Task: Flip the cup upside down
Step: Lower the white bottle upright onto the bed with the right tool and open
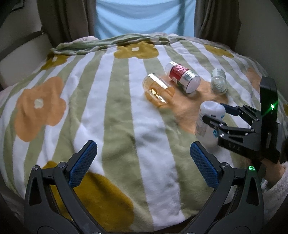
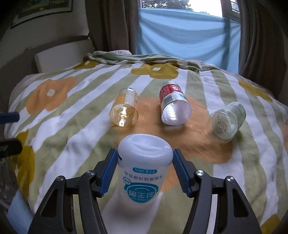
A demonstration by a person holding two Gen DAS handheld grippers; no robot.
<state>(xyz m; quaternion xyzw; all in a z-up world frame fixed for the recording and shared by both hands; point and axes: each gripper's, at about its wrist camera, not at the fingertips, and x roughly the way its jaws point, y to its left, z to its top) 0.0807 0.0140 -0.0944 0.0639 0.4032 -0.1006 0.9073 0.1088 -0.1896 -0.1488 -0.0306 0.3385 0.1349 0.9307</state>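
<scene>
Right wrist view shows the white cup (image 2: 144,162) upside down with its label inverted. In the left view, you only get its side at 3 o'clock. Right gripper (image 2: 144,171) pads are against the cup's sides on the blanket (image 2: 90,126). Left gripper (image 1: 142,162) is wide apart, holding nothing.

A bed fills the lower and middle frame in both views, covered by a fleece blanket (image 2: 75,126) in green and white stripes with orange and mustard flowers, bunched into a fold along its far edge. Behind it, at top centre, a pale blue cloth (image 2: 185,34) hangs across a window (image 2: 181,4) showing daylight above. Dark brownish curtains (image 2: 111,25) flank it on both sides. At upper left, a framed picture (image 2: 43,12) hangs on a light wall, above a white cushion (image 2: 63,57).
</scene>
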